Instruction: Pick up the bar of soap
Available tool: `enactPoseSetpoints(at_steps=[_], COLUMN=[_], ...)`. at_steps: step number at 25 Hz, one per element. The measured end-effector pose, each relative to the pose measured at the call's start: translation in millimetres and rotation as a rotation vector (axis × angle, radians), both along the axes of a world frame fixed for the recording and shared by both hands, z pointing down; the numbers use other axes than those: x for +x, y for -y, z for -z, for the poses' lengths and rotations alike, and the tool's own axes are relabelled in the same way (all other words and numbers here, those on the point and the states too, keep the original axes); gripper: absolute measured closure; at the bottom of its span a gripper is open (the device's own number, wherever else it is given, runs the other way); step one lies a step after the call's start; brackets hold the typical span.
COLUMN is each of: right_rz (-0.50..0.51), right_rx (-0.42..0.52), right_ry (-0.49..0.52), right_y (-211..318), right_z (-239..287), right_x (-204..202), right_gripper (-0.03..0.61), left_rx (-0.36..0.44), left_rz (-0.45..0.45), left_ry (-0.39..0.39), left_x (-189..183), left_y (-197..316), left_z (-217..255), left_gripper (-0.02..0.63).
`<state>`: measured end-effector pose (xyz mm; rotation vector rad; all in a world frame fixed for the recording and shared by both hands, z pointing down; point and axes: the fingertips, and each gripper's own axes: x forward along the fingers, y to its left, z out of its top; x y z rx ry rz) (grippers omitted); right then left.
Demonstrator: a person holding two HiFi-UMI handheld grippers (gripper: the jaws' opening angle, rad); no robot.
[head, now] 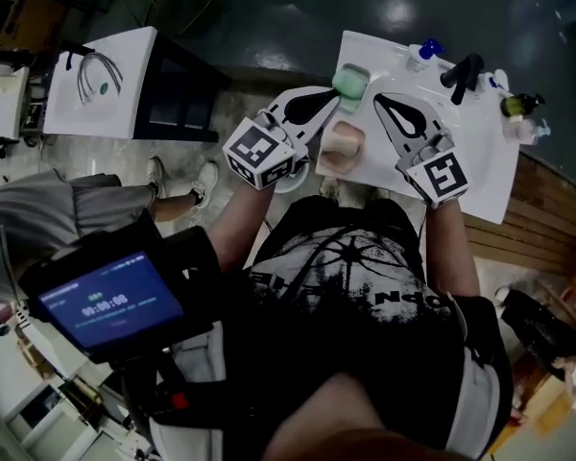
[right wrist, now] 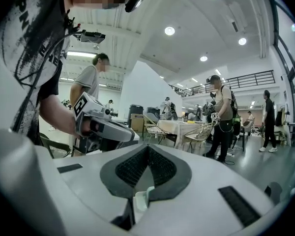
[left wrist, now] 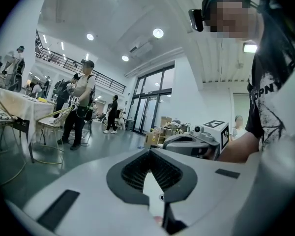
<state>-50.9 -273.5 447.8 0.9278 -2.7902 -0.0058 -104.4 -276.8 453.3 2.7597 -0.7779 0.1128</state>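
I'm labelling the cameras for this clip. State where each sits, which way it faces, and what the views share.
Head view: on the person's head, facing steeply down; black T-shirt, left forearm, right forearm, left gripper and right gripper above a white counter.
Left gripper view: on the left gripper, facing along its shut jaws into a hall; right gripper, right forearm show.
Right gripper view: on the right gripper, along its shut jaws into the hall; left gripper, left forearm show.
Shared: each gripper view sees the other gripper.

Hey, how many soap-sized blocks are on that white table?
2: a green block near the white table's far edge, and a pinkish block by its near edge. Others may be hidden behind the grippers.
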Motion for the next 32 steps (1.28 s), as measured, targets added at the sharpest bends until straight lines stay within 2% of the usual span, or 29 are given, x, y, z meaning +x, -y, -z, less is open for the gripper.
enactPoseSetpoints(at_steps=[3, 9, 24, 25, 27, 29, 32], right_rz=[0.006, -0.006, 0.015, 0.013, 0.013, 0.020, 0.038], right_rx=[-0.008, -0.093, -0.233, -0.248, -0.276, -0.297, -0.332], right_ry=[-0.013, -0.037, -0.108, -0.119, -0.147, -0.184, -0.239], right_y=[2.4, 5.2, 24.1, 27.8, 37.3, 45.7, 53.0], right_z=[-2.9, -18.0, -77.4, -85.5, -104.7, -123.7, -147.1], right_x=[-0.8, 2.2, -11.5, -12.0, -13.6, -15.0, -17.2], right_gripper=[0.563, 0.563, 0.560, 0.546, 0.477, 0.463, 0.434], left_rx=[-0.008, -0.038, -0.182, -0.196, -0.227, -0.265, -0.341], left_rz=[0.014, 0.040, -0.005, -0.011, -0.026, -0.041, -0.072], left_ry=[-0.001, 0.010, 0.103, 0.110, 0.121, 0.127, 0.122], left_x=[-2.4, -7.6, -10.1, -10.3, -10.8, -11.1, -9.6], left_y=[3.8, 8.0, 27.4, 30.8, 39.4, 48.1, 56.1], left_z=[-2.1, -9.9, -67.7, -74.3, -90.4, -107.1, -127.4], left_gripper=[0.603, 0.601, 0.601, 0.601, 0.600, 0.597, 0.551])
